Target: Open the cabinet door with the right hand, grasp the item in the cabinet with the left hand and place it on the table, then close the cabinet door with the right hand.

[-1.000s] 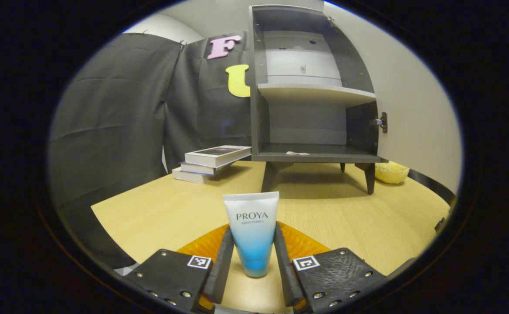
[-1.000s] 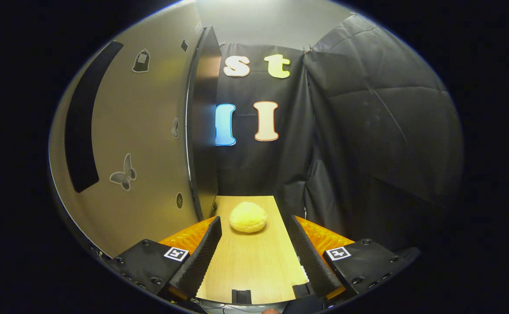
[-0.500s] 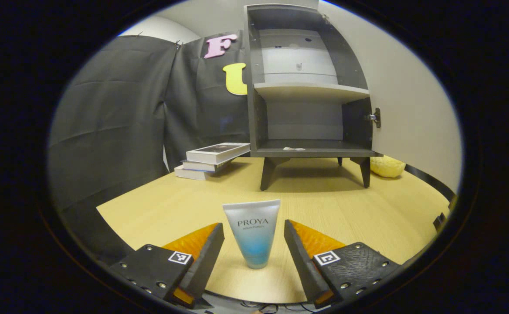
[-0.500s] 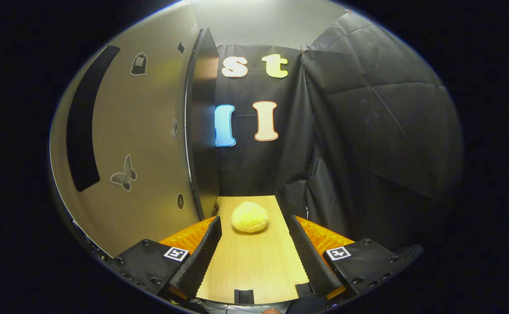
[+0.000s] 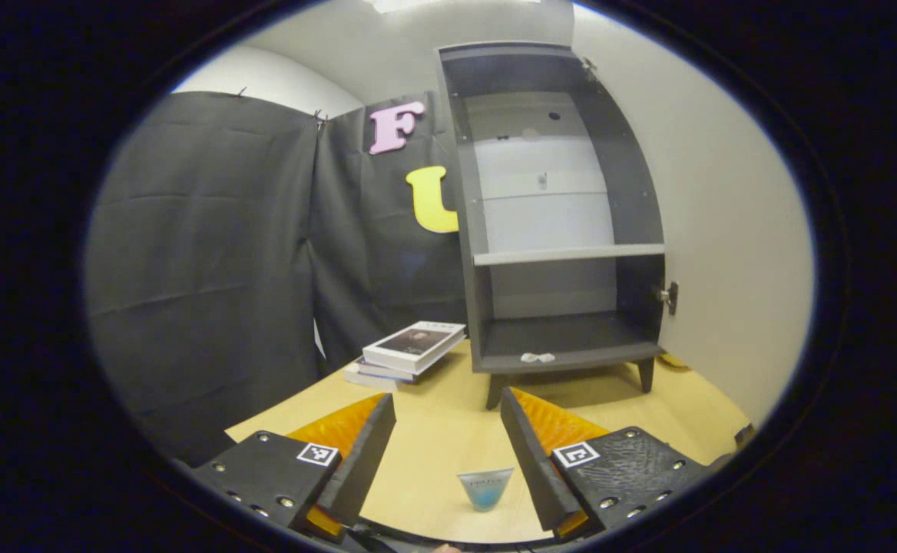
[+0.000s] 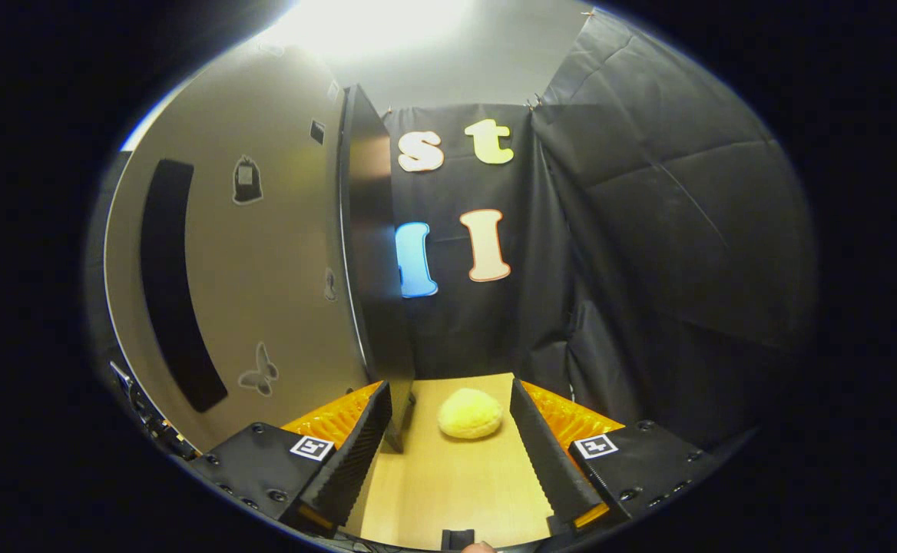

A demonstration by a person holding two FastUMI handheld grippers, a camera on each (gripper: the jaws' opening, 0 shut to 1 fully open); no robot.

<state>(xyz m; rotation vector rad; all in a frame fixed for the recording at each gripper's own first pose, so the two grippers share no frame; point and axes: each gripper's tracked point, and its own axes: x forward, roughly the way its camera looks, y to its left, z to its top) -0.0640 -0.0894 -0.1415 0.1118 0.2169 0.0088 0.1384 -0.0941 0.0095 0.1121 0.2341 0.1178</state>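
Note:
In the left gripper view the white and blue tube (image 5: 484, 488) stands upright on the wooden table (image 5: 448, 430), low between my fingers and free of them. My left gripper (image 5: 447, 442) is open, raised above and behind the tube. Farther off the dark cabinet (image 5: 556, 223) stands with its compartment exposed, its shelves bare except a small white scrap (image 5: 537, 357) on the bottom shelf. In the right gripper view the swung-out cabinet door (image 6: 264, 269) fills the left side, its dark edge (image 6: 372, 261) just ahead of my left finger. My right gripper (image 6: 448, 438) is open, holding nothing.
A stack of books (image 5: 410, 352) lies left of the cabinet. A yellow round soft object (image 6: 470, 412) rests on the table ahead of my right gripper, beside the door's edge. Black cloth walls close in the left and back.
My left gripper let go of the tube, then rose and drew back, so the tube dropped low in view. My right gripper tilted upward a little and stayed open.

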